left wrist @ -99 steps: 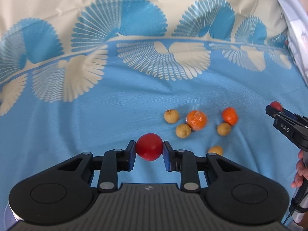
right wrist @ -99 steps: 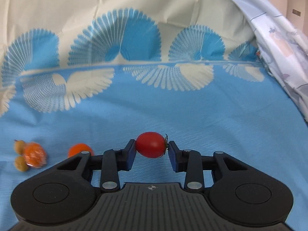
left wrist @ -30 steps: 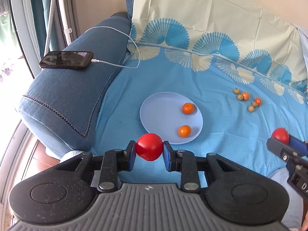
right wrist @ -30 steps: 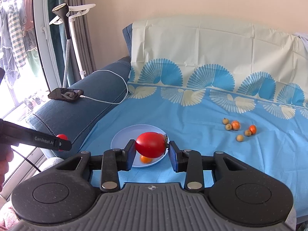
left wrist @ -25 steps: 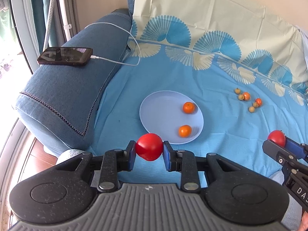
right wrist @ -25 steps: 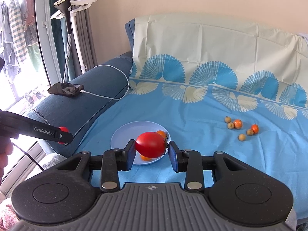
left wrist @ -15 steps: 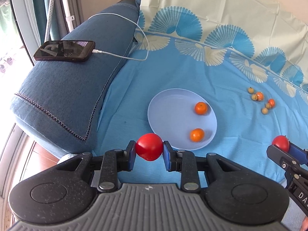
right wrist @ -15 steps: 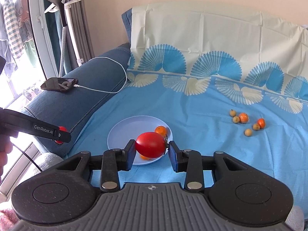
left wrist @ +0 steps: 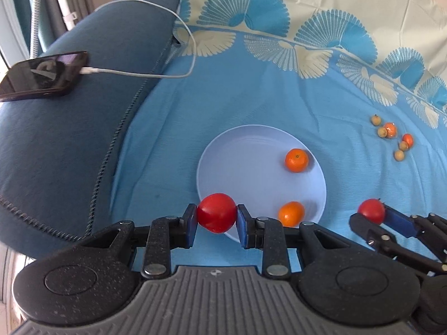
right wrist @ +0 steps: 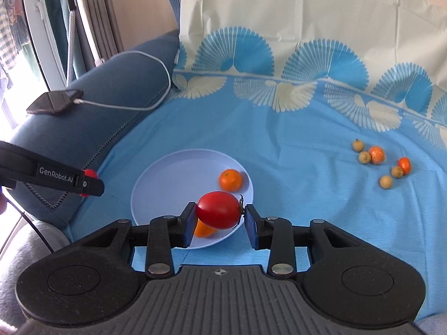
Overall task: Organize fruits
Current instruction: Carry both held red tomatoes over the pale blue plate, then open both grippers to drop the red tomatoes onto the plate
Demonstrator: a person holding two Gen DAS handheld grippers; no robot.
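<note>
Where the right gripper (right wrist: 218,220) clamps its tomato (right wrist: 218,210), one plate (right wrist: 156,184) orange (right wrist: 205,230) is half hidden; the other orange (right wrist: 230,179) shows. The left gripper (left wrist: 215,223) pinches a second tomato (left wrist: 216,212) over the rim.

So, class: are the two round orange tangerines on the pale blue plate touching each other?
Apart. The left wrist view shows one tangerine near the plate's far right rim and the other at its near edge, bare plate between them.

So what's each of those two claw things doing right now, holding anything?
Left gripper: closed on a red tomato, fingers pressing both sides.
Right gripper: closed on another red tomato, near the plate.
</note>
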